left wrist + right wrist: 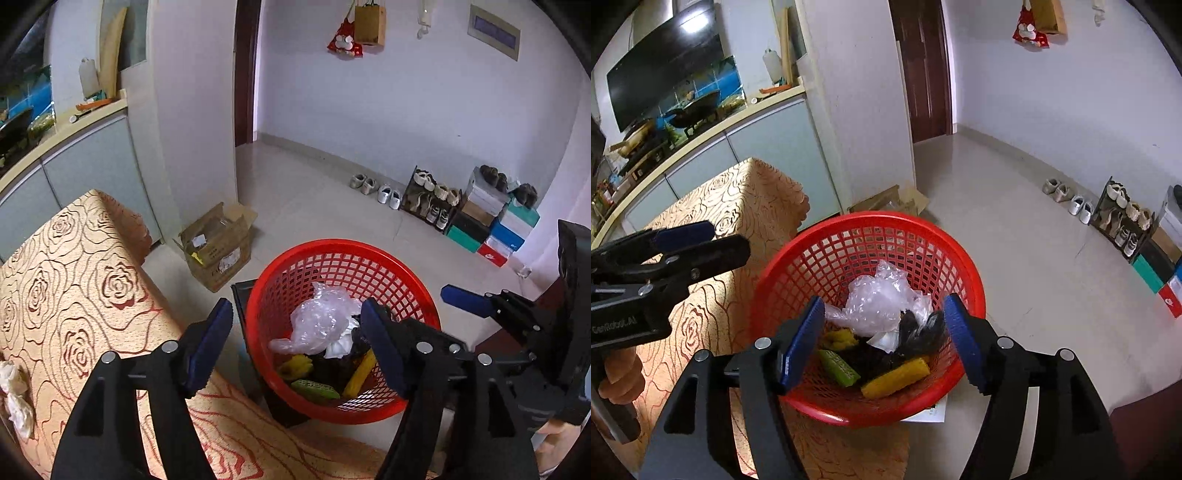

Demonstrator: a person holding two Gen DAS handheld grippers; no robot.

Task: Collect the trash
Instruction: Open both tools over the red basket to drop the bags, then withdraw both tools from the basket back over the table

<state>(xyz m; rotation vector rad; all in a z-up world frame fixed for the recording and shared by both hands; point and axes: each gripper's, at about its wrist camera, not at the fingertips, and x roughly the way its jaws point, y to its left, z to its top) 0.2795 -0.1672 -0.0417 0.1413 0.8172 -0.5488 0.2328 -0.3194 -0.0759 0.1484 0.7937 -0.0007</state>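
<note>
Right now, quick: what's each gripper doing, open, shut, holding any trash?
Left gripper: open, holding nothing, poised over the red plastic mesh basket.
Right gripper: open, holding nothing, above the same basket.

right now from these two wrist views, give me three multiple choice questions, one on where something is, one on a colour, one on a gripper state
1. Where do the crumpled white tissues lie?
A. on the rose-patterned tablecloth
B. in the cardboard box
C. on the shoe rack

2. What colour is the round plastic mesh basket holding the trash?
A. blue
B. red
C. white

3. How is the right gripper?
A. shut on a clear plastic bag
B. shut on nothing
C. open, holding nothing

Answers:
1. A, the tissues sit on the rose-patterned tablecloth at the left wrist view's left edge.
2. B, rim and lattice are red in both views.
3. C, its blue pads stand wide apart above the basket, nothing between them; the crumpled clear plastic bag lies inside the basket.
</note>
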